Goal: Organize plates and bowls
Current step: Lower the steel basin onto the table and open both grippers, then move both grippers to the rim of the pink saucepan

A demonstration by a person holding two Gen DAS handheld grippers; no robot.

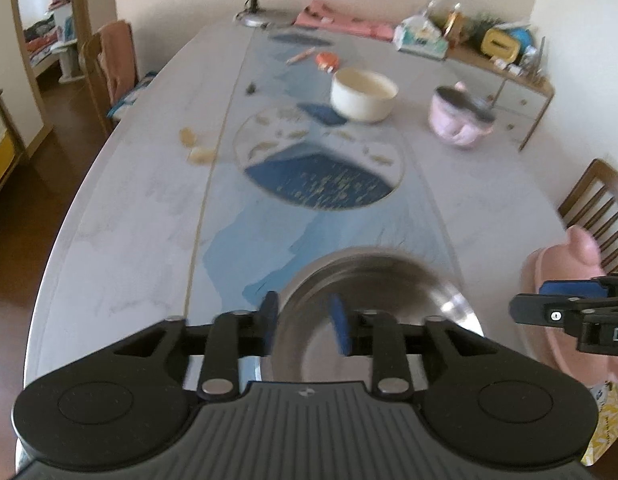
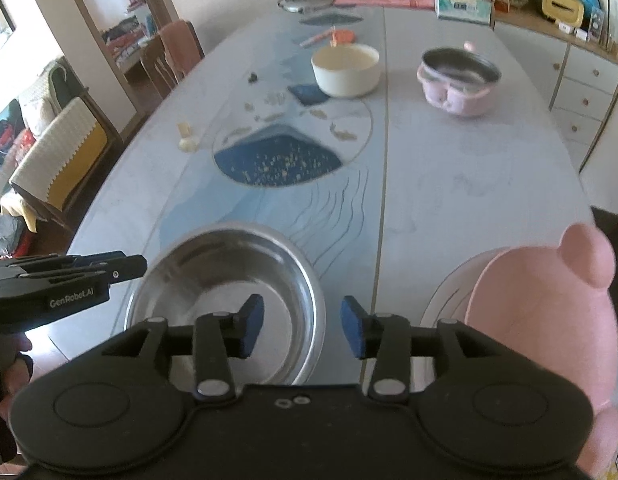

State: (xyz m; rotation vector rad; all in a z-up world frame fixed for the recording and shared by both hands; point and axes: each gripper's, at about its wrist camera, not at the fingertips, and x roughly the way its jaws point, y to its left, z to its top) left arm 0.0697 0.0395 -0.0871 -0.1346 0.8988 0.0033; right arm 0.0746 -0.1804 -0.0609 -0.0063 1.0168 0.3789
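Nearest of all is the steel bowl [image 2: 225, 300], which serves as the landmark. It sits on the surface [image 2: 469, 184] at the near edge. The left tongs [image 1: 303, 326] straddle its near-left rim, one blue pad outside the wall and one inside, with a clear gap between them; whether either pad touches the metal cannot be told through the blur. The right tongs [image 2: 303, 330] hover over the bowl's right rim, parted about as wide and holding nothing.

The bowl looks thin, rigid and light, but polished and probably slippery, so the best hold is likely a pinch across the rolled rim, pads square to the wall, so that it doesn't swing or slide out.

Just right of the steel bowl is a pink dish [image 2: 545, 344] with rounded ears, probably plastic or silicone: light, hardly fragile, perhaps a little flexible. Its flat rim looks like the place to grip.

Well beyond the steel bowl, across the blue-patterned centre of the surface, stands a cream bowl [image 2: 345, 70]. It looks like thick-walled ceramic, so heavier and chippable, and is best pinched firmly over its rim. To its right is a pink eared bowl with a steel liner [image 2: 459, 80].

The count: three bowls and one pink dish.
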